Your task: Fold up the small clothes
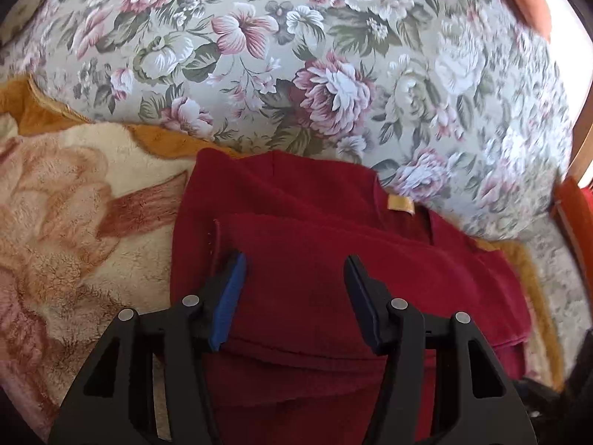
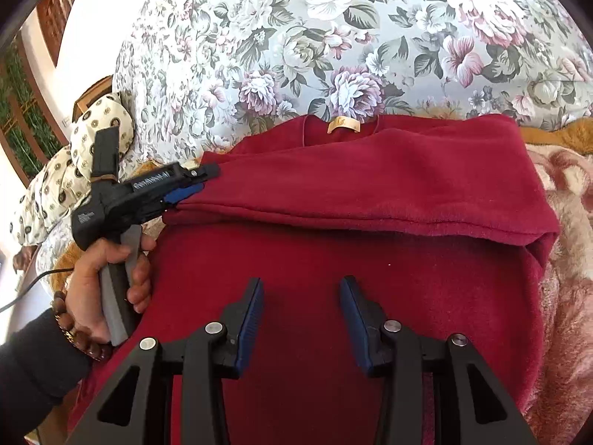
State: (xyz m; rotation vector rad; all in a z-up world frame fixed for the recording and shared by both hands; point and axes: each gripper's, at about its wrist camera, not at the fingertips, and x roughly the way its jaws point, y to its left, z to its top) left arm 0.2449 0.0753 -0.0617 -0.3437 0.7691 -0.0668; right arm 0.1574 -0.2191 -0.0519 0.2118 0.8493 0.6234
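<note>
The red garment [image 2: 352, 222] lies spread on the bed, on a plush flowered blanket [image 1: 74, 222] with a flowered bedspread [image 2: 333, 37] beyond it. Its collar and tan label [image 2: 343, 125] are at the far edge, so it runs near to far from the person, and a folded band of it lies across from left to right, its lower hem showing as a long ridge.

The left tool [image 2: 192, 189] sits at the left end of that band, where its blue pad meets the cloth. In the right wrist view the jaws look pinched on the edge of the fold, but the left wrist view shows them standing half apart with the cloth passing under and between them, so I cannot tell whether they truly clamp it. The left hand [image 2: 111, 282] grips the handle, dark sleeve and bead bracelet at the wrist.

The right tool [image 2: 302, 304] hovers over the flat near part of the garment, jaws moderately apart and holding nothing, the red cloth visible between the fingers. It is nearer the middle and right of the garment; the right end of the folded band lies up and to the right of it.

I judge the next move turns on that band. Nothing blocks the way; a patterned pillow [image 2: 92, 137] lies off to the left, clear of the cloth.
</note>
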